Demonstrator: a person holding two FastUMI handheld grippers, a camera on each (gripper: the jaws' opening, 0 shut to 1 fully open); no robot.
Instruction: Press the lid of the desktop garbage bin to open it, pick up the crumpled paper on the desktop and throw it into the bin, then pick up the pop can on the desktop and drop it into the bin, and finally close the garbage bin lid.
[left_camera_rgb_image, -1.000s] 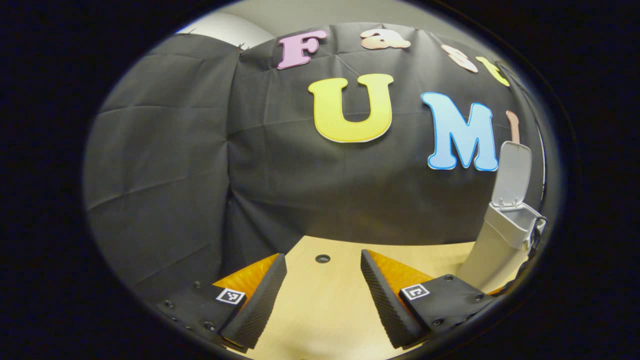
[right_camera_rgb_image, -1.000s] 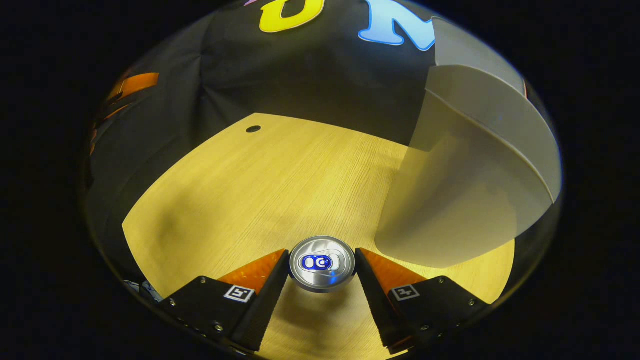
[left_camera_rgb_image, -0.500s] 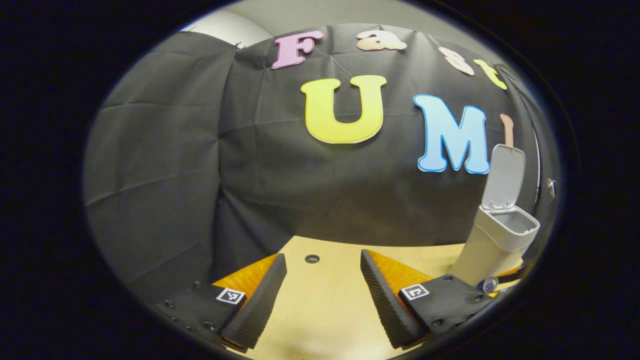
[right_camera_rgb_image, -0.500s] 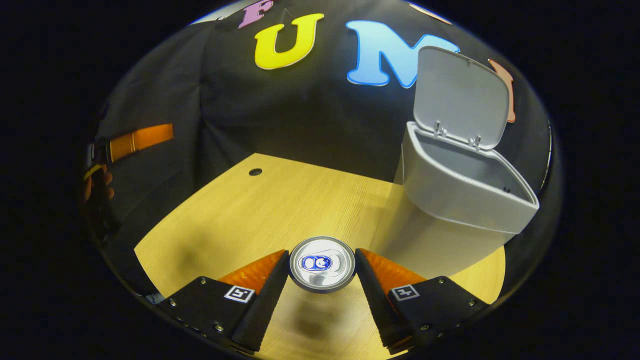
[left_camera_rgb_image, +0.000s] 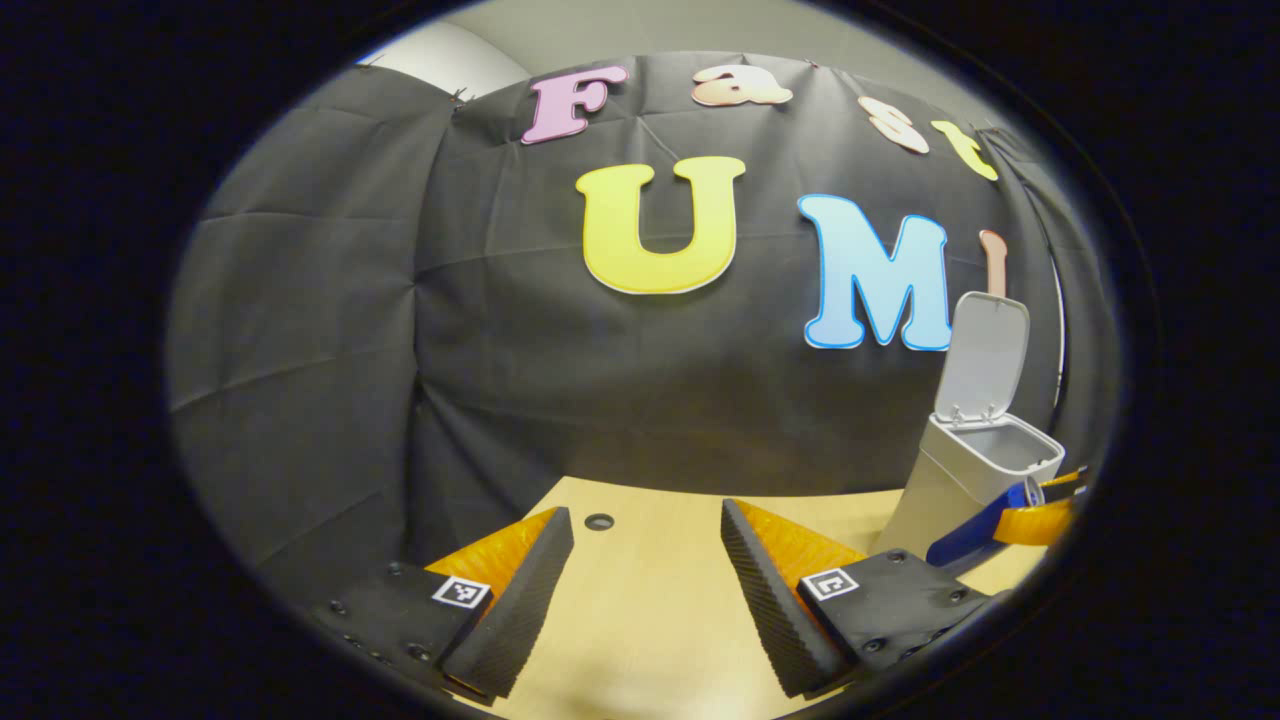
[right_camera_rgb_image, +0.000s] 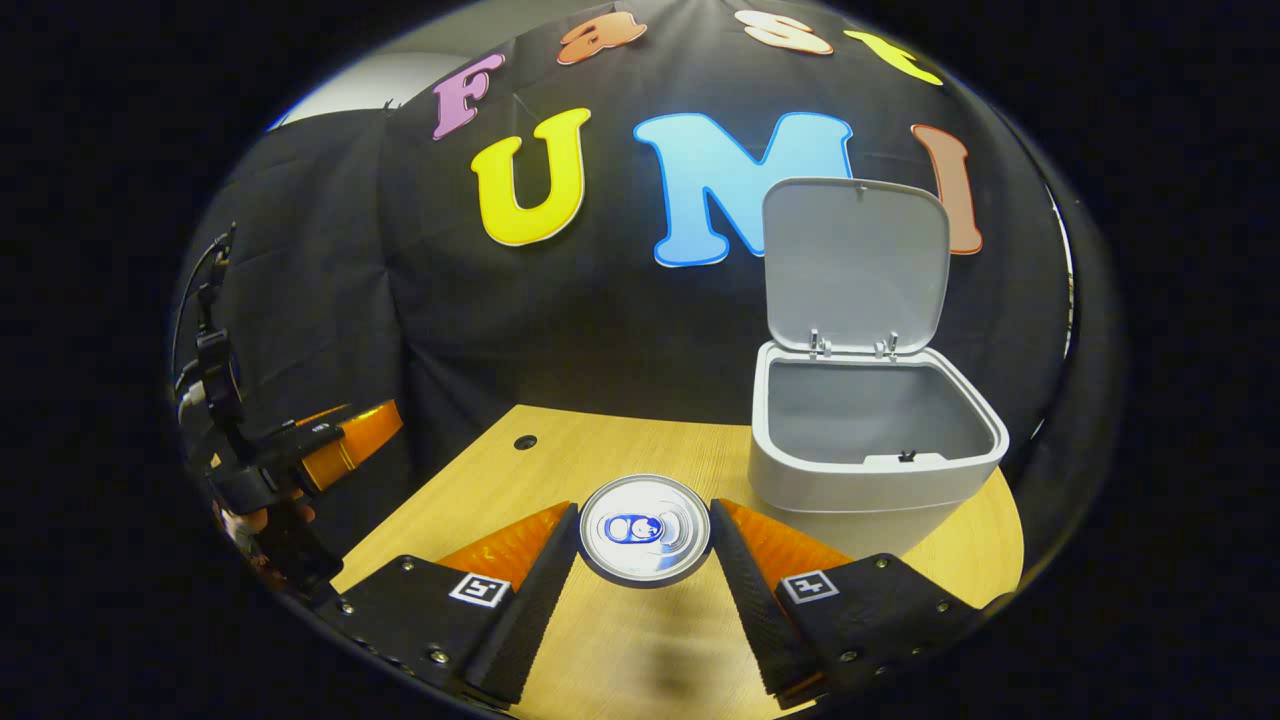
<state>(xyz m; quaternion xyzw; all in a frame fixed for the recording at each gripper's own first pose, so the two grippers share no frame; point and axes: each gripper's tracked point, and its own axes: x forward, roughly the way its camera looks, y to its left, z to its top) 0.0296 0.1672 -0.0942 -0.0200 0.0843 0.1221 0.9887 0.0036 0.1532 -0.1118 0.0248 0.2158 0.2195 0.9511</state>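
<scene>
The right gripper (right_camera_rgb_image: 645, 560) has the pop can (right_camera_rgb_image: 645, 528) pinched between its two fingers, one pressed to each side, and the can sits upright so its silver top and pull tab face the right gripper view. It is held above the wooden desktop (right_camera_rgb_image: 480, 480), clear of the surface (a soft shadow lies on the wood underneath). Just beyond and to the right stands the grey desktop garbage bin (right_camera_rgb_image: 870, 470), its lid (right_camera_rgb_image: 855, 265) swung up and standing nearly vertical on the rear hinges, the inside bare as far as I can see into it. Off at the left edge of that view the left gripper (right_camera_rgb_image: 330, 450) shows side-on, with part of a hand (right_camera_rgb_image: 265, 520) below it. In the left gripper view its own fingers stand well apart with nothing between them, hovering over the desktop near a small round cable hole (left_camera_rgb_image: 599, 521); the bin is far right there, with the blue side of the can just beside it
</scene>
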